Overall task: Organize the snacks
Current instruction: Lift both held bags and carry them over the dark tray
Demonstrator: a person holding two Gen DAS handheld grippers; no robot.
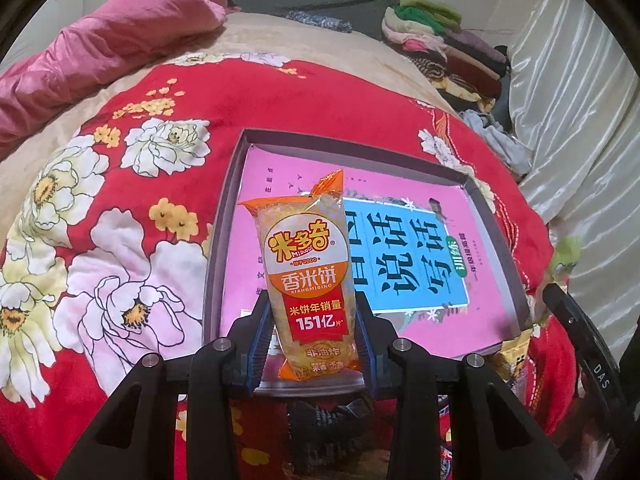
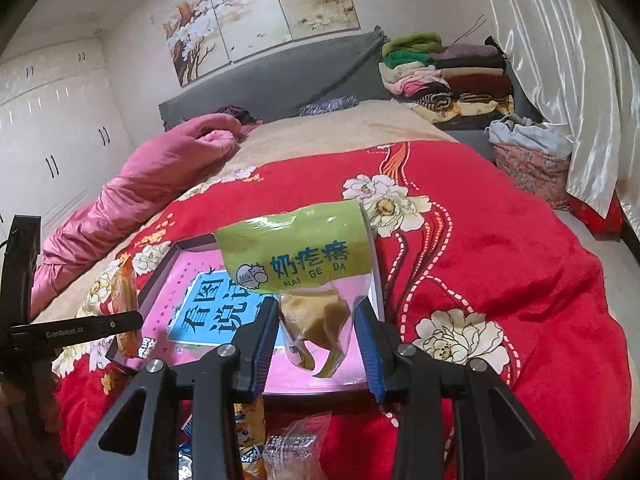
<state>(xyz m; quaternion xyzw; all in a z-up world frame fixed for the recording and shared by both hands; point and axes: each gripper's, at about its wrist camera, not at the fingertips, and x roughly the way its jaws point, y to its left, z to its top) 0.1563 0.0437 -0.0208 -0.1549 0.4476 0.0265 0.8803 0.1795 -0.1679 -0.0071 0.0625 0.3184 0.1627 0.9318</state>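
The left gripper [image 1: 316, 344], black with blue-ribbed pads, pinches the lower part of an orange and white rice cracker packet [image 1: 308, 280], holding it upright over the near edge of a shallow dark-rimmed box tray [image 1: 236, 184] with a pink and blue booklet [image 1: 400, 256] lying in its bottom. The right gripper [image 2: 316, 344] pinches the clear lower part of a green-topped milk candy pouch [image 2: 304, 268], also above the tray's near side. More wrapped snacks [image 2: 280, 440] lie loose on the red floral blanket [image 2: 500, 264] below. Both grips sit low on soft film, so either pack could tip or slip out. Letting go too near the rim risks a pack falling onto the blanket, and the two grippers are close enough to knock each other
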